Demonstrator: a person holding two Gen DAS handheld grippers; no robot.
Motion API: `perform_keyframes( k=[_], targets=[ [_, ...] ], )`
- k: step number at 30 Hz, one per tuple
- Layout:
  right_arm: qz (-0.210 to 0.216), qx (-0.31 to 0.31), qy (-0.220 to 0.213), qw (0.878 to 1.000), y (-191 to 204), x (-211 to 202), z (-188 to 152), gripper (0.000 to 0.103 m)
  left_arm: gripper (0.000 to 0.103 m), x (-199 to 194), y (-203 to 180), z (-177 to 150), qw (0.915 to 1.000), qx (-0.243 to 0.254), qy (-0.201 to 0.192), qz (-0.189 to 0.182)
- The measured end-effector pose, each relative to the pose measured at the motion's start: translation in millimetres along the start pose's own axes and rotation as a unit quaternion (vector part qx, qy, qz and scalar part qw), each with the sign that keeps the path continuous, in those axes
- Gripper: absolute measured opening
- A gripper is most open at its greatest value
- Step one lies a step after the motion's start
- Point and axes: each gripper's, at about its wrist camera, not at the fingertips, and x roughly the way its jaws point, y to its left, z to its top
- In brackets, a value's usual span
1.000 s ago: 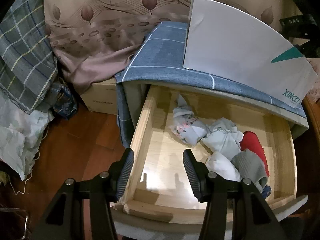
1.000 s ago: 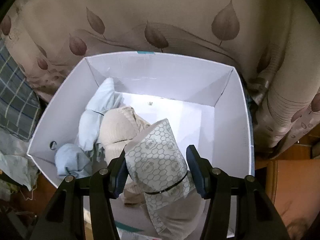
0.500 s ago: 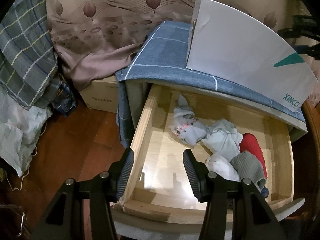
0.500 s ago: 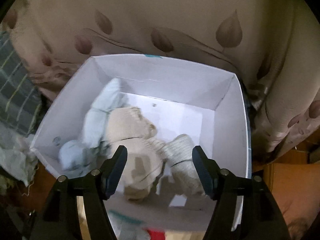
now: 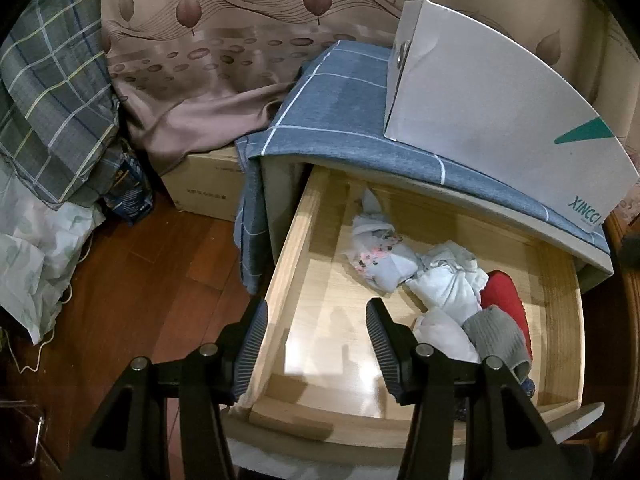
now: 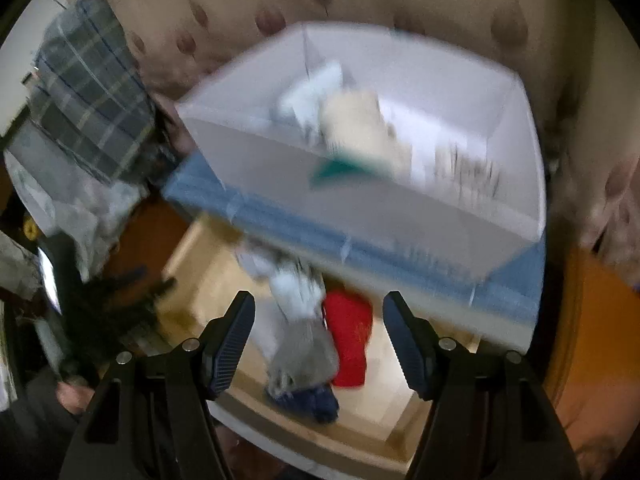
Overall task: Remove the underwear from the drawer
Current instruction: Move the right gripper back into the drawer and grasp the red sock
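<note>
Hovering over the open drawer (image 5: 560, 304), both claws are carrying nothing.

Spread and empty, the left claw (image 5: 316, 344) is straddling the drawer's left wall, with the underwear (image 5: 440, 280) lying in a heap ahead of it and to its right. The right claw (image 6: 318, 340) is hanging spread too, its jaws pinching nothing; a grey piece (image 6: 304, 352) and a red piece (image 6: 348, 340) are lying blurred below it, and the white box (image 6: 400, 200) is standing beyond, on the blue-covered surface (image 5: 344, 108).
</note>
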Motion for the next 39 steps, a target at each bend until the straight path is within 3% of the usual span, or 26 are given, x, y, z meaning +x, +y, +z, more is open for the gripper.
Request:
perform_keyframes(
  k=[6,16,25,30,32,34,39],
  targets=[
    [-0.015,0.028,0.07,0.997,-24.2,71.0,-35.1,0.054,0.052,0.1,3.9,0.2,1.0,-0.005,0.003,-0.003],
    [-0.028,0.018,0.1,0.994,-39.4,142.8,-48.8,0.047,0.052,0.8,3.1,-0.3,1.0,-0.002,0.006,-0.003],
    [-0.004,-0.027,0.131,0.991,-22.9,180.0,-49.0,0.048,0.052,2.6,2.1,-0.2,1.0,-0.003,0.009,-0.003],
    [-0.015,-0.055,0.16,0.985,-9.6,197.8,-48.0,0.051,0.052,3.5,1.9,-0.5,0.9999,-0.002,0.011,-0.004],
    [-0.02,-0.061,0.161,0.985,-8.1,197.9,-46.6,0.049,0.052,4.4,2.1,-0.2,0.9999,-0.003,0.014,-0.005],
    [-0.028,-0.059,0.163,0.984,-9.9,197.1,-46.8,0.04,0.052,5.0,2.1,-0.3,0.9999,-0.002,0.016,-0.006],
    [-0.05,-0.026,0.171,0.984,-28.8,186.0,-59.9,0.035,0.052,7.4,-1.3,-1.1,0.9997,0.004,0.023,-0.008]
  ],
)
